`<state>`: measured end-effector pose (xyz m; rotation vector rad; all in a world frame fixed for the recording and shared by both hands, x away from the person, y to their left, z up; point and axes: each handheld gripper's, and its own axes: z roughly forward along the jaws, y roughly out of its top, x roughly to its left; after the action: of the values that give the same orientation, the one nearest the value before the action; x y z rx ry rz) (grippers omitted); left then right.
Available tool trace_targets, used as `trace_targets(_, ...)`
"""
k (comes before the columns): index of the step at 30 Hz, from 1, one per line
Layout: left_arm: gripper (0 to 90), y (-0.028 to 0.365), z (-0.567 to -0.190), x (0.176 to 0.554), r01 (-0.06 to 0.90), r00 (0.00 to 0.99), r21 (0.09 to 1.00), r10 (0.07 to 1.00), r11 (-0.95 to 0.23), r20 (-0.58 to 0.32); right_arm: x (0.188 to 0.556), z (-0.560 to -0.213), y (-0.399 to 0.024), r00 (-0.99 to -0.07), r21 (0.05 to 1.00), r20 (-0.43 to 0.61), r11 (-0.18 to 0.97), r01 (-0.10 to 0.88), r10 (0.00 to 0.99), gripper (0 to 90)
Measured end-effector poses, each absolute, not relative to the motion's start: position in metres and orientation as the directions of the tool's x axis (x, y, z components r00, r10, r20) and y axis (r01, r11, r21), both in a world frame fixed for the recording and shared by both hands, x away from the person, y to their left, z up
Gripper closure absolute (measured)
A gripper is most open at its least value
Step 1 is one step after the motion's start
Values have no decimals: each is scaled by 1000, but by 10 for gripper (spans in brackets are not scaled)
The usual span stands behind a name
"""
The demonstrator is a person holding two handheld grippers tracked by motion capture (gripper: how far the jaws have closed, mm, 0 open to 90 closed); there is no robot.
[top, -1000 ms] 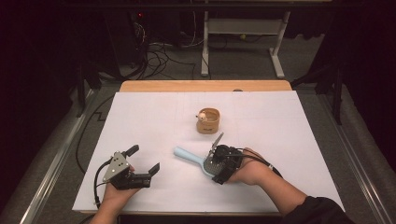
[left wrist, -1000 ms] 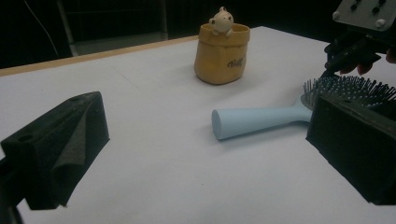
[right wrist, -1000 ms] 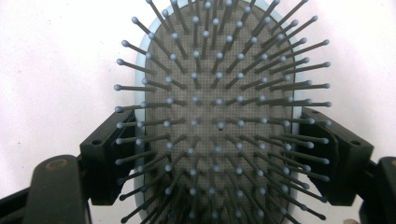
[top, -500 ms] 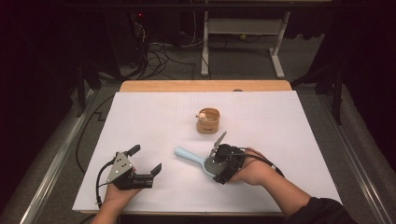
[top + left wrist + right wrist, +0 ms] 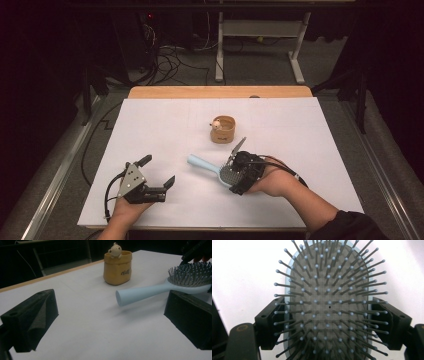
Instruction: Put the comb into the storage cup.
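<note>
Right gripper (image 5: 235, 172) is clamped on the light blue hairbrush (image 5: 210, 167) head; left gripper (image 5: 156, 172) sits wide open, near left, holding nothing.

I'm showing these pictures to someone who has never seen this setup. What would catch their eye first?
Probably the light blue hairbrush at mid-table, its bristled head clamped in the right hand-held gripper, handle pointing left. Behind it stands a small tan pot with a little bear figure on its rim. The left hand-held gripper rests open near the front edge.
</note>
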<state>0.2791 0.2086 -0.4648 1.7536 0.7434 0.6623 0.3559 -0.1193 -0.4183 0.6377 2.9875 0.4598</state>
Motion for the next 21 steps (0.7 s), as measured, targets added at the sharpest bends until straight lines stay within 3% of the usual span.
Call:
trace_targets(12, 2, 200, -434, 294, 92, 619, 961, 771, -260, 149, 357, -394, -117, -912, 303, 5, 868, 392, 410, 209)
trace_targets(21, 2, 180, -436, 305, 51, 613, 967, 772, -250, 167, 358, -383, -110, -917, 309, -8, 873, 378, 400, 209)
